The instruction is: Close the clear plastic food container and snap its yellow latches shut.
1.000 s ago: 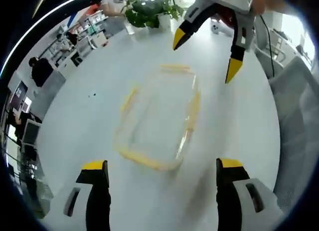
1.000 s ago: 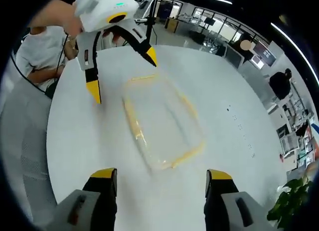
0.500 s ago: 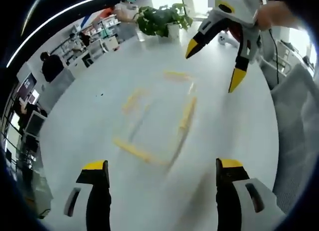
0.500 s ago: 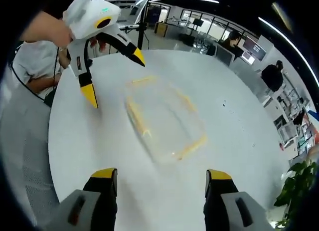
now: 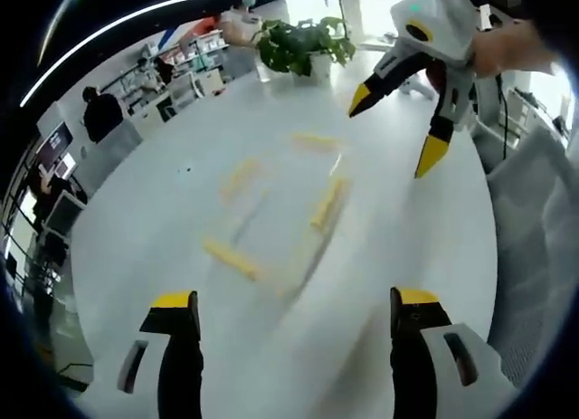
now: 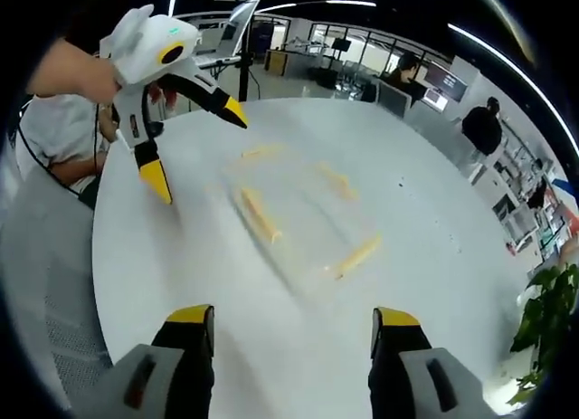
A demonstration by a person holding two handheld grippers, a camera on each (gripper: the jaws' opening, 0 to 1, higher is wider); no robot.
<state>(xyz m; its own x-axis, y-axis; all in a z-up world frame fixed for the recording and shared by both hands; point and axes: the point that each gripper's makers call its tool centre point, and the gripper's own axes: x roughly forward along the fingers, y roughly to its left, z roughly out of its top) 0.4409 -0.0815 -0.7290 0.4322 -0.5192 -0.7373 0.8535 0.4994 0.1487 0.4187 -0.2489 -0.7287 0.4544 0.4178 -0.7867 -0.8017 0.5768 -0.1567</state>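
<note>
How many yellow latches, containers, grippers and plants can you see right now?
Yellow latches: 4
Clear container: 1
Grippers, left gripper and right gripper, fingers open: 2
Potted plant: 1
Total: 8

The clear container carries yellow latches on a white surface, both tools, left and right, show black jaws capped yellow, and the potted plant is green.

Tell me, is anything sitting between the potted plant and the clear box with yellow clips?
Nothing is. In the left gripper view, bare white table runs from the potted plant to the clear container.
</note>
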